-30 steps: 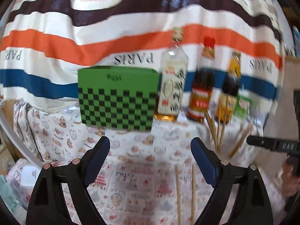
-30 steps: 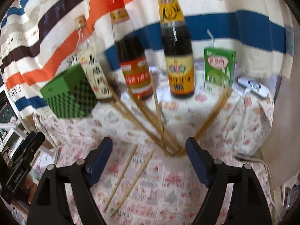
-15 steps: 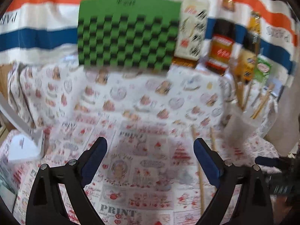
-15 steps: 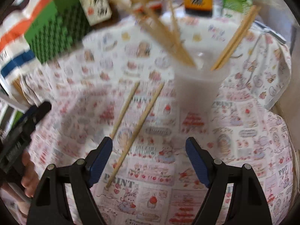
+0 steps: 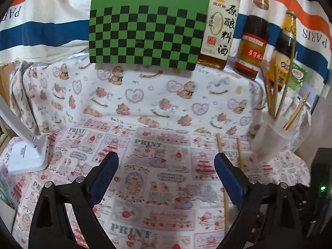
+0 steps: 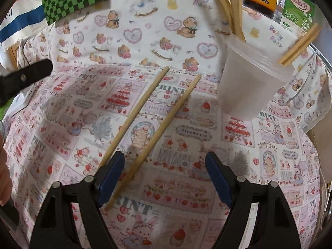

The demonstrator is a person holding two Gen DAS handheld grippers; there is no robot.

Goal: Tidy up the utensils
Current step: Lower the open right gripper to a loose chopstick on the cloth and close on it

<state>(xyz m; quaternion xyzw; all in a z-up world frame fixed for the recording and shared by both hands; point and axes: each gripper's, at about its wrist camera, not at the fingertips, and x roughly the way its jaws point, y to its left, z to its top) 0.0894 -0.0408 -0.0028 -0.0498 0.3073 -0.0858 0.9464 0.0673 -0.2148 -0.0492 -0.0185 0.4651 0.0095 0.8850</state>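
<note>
Two loose wooden chopsticks [image 6: 157,130] lie side by side on the printed tablecloth [image 6: 186,186]. A translucent plastic cup [image 6: 249,87] to their right holds several chopsticks [image 6: 230,6]. My right gripper [image 6: 164,178] is open, low over the near ends of the loose pair, with its left finger beside them. In the left wrist view the pair [image 5: 223,166] lies at the right, partly behind the right finger, and the cup [image 5: 271,139] stands beyond. My left gripper [image 5: 166,174] is open and empty above the cloth.
A green checkered box [image 5: 145,29], three sauce bottles [image 5: 253,39] and a green drink carton [image 6: 296,10] stand along the back. A white lamp base [image 5: 25,157] sits at the left. The table edge drops off on the right.
Both grippers have tilted down and moved closer to the table. The right gripper has come down over the near ends of the two loose chopsticks. Both stay open.
</note>
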